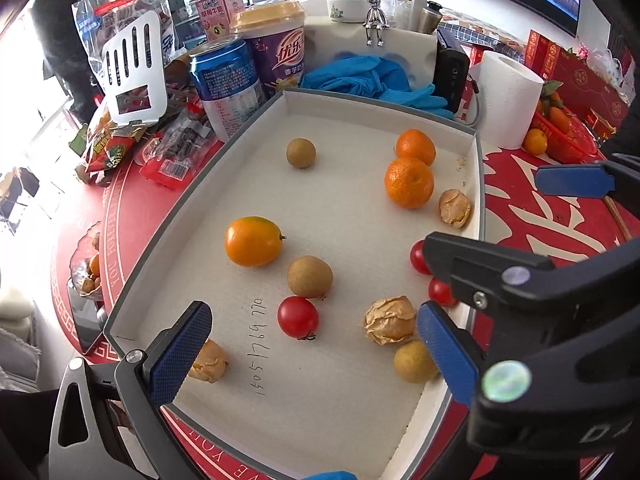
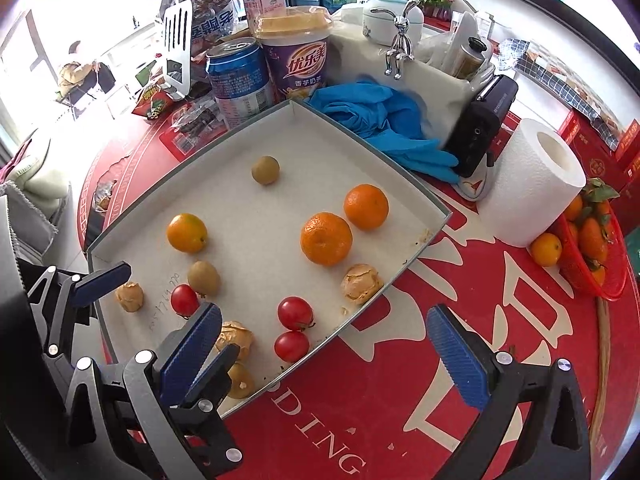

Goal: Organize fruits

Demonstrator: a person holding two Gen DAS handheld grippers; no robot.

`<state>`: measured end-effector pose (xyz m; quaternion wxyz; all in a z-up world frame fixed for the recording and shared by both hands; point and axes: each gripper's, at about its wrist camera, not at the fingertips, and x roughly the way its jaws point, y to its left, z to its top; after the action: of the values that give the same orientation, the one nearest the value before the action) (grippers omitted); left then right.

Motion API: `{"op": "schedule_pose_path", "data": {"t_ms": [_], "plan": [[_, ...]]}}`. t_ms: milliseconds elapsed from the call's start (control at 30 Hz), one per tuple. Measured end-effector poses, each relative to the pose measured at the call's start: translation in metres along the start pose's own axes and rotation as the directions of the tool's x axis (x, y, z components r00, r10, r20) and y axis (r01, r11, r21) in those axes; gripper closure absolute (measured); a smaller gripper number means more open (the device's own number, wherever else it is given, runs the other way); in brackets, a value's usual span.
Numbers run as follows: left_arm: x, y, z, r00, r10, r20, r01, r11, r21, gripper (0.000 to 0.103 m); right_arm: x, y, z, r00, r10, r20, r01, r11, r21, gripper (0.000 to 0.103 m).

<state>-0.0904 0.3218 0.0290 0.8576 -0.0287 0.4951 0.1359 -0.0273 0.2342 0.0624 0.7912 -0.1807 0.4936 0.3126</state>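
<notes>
White tray (image 1: 478, 184) held scattered fruits, apparently unsorted; sorting looked barely begun. Left gripper (image 1: 312, 356) and right gripper (image 2: 324, 352) fingers were wide, empty.

Left tool (image 2: 146, 294) half hides a husked fruit (image 2: 236, 338).

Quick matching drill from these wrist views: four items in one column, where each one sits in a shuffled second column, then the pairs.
Things:
1. blue gloves
2. paper roll
3. blue can
4. red basket

Places:
A. beside the purple cup
B. far right of the table, holding oranges
C. against the tray's far edge
D. upright between a black box and the basket

Pairs: 1-C, 2-D, 3-A, 4-B
</notes>
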Motion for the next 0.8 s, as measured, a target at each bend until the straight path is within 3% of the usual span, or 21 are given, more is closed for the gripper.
{"op": "schedule_pose_path", "data": {"t_ms": [800], "plan": [[-0.0009,0.0011,-0.0016,1.0,0.002,0.003,-0.002,1.0,0.002,0.0,0.0049,0.0067,0.0023,0.999,-0.043,-0.019,0.043,0.999,-0.017,0.0]]}}
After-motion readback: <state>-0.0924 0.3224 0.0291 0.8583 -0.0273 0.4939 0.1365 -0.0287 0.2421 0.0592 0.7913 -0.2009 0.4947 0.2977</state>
